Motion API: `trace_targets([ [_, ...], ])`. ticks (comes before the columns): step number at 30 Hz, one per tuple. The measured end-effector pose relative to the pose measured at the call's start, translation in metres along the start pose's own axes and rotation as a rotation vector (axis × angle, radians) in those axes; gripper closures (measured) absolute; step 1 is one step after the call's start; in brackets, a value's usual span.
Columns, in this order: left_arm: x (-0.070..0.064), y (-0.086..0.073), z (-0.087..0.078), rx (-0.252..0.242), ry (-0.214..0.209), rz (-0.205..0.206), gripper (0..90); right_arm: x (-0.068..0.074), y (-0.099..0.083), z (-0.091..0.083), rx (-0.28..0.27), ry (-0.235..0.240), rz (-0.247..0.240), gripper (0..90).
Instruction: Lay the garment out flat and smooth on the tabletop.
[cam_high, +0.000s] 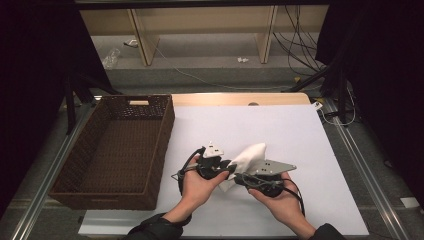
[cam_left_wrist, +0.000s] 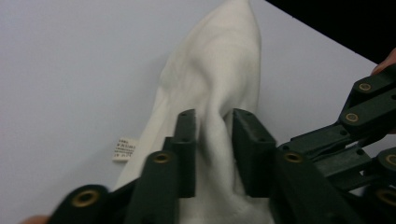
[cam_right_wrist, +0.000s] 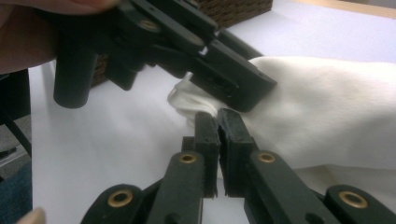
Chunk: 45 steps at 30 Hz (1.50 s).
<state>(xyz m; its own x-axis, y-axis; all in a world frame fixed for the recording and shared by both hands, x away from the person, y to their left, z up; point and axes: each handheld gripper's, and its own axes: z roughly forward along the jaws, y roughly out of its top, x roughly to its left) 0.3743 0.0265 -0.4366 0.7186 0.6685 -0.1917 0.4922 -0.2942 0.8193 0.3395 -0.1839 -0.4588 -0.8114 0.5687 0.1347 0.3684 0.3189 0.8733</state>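
Observation:
A white cloth (cam_high: 252, 152) lies bunched on the white table cover (cam_high: 285, 125), just in front of both hands. My left gripper (cam_high: 231, 167) reaches it from the left. In the left gripper view its jaws (cam_left_wrist: 215, 126) are shut on a raised fold of the cloth (cam_left_wrist: 219, 60), which carries a small label (cam_left_wrist: 124, 149). My right gripper (cam_high: 239, 177) comes in from the near right. In the right gripper view its jaws (cam_right_wrist: 218, 119) are pressed together on the cloth's (cam_right_wrist: 327, 107) near edge, right under the left gripper (cam_right_wrist: 233, 79).
A dark brown wicker basket (cam_high: 165, 135) with nothing in it stands along the table's left side. Cables and wooden shelf legs (cam_high: 142, 45) are on the floor beyond the far edge. Bare white cover stretches to the right of the cloth and behind it.

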Motion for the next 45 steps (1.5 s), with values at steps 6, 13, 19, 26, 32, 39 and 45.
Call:
trace_targets([
  [6,0.003,0.007,-0.022,-0.058,0.023,0.052,46.2,-0.014,0.005,-0.016,-0.04,-0.047,0.038,87.3],
  [13,0.003,-0.006,-0.024,0.088,0.0,0.14,45.0,-0.024,0.008,-0.025,-0.062,-0.096,0.056,87.3],
  [19,0.005,-0.017,-0.008,0.238,-0.039,0.236,47.3,-0.028,0.009,-0.031,-0.069,-0.108,0.06,87.2],
  [26,0.006,-0.016,-0.004,0.25,0.012,0.327,82.9,-0.029,0.008,-0.03,-0.05,-0.097,0.047,87.1],
  [32,0.007,-0.011,-0.013,0.232,0.012,0.296,87.5,-0.03,0.007,-0.03,-0.036,-0.093,0.036,85.4],
  [39,0.006,-0.009,-0.015,0.19,0.003,0.235,87.8,-0.028,0.003,-0.026,-0.005,-0.104,0.023,47.9],
  [45,0.004,-0.006,-0.016,0.17,-0.016,0.212,87.7,-0.025,0.002,-0.042,0.005,-0.107,0.004,41.1],
])
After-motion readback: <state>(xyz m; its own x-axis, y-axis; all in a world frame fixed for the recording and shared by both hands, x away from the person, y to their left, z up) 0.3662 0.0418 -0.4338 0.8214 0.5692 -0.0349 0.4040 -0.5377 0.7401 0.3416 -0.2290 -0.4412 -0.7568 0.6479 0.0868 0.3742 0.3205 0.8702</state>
